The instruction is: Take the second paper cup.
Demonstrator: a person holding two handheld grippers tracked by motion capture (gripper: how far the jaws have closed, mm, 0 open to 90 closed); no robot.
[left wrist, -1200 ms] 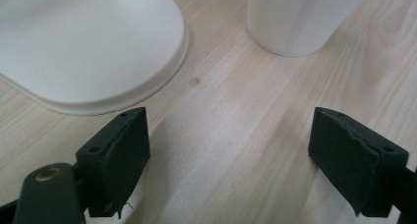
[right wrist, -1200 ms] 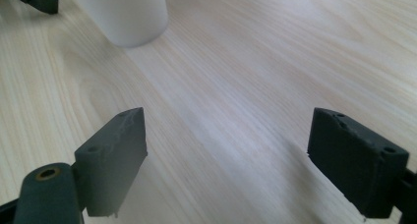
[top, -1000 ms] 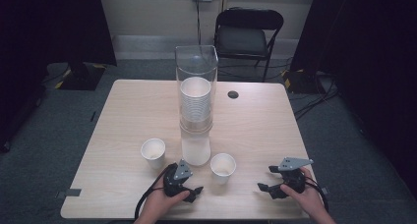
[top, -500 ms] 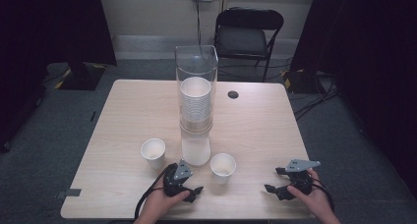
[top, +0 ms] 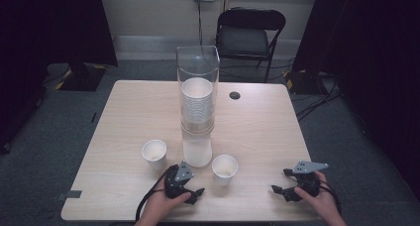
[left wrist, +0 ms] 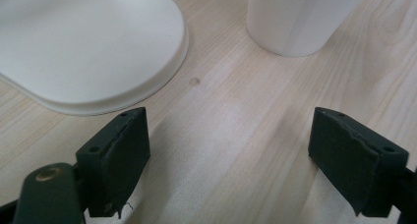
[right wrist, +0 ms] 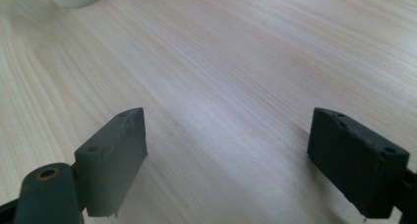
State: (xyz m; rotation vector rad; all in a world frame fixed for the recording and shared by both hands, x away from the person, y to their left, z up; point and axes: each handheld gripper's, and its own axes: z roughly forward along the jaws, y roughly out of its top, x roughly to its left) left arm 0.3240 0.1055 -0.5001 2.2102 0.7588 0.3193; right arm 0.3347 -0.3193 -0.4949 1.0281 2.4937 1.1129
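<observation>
1. Since the earlier frames, the right gripper (top: 286, 190) is seen shifted toward the worktop's (top: 129, 112) right front corner; the left gripper (top: 190, 194) is seen unchanged at the front edge.
2. Left gripper: jaws are held wide apart, nothing between them; bare wood is seen in the gap in the left gripper view.
3. Right gripper: jaws are likewise spread and released, with bare worktop between them in the right gripper view.
4. A clear tall dispenser (top: 198, 72) holding a stack of paper cups (top: 197, 104) is placed at mid-worktop, on a white base (top: 197, 151).
5. One loose paper cup (top: 154, 154) is located left of the base, toward the front edge.
6. A second paper cup (top: 224, 169) is located right of the base, near the front edge, between the two grippers.
7. A black grommet (top: 235, 95) is noted toward the far edge.
</observation>
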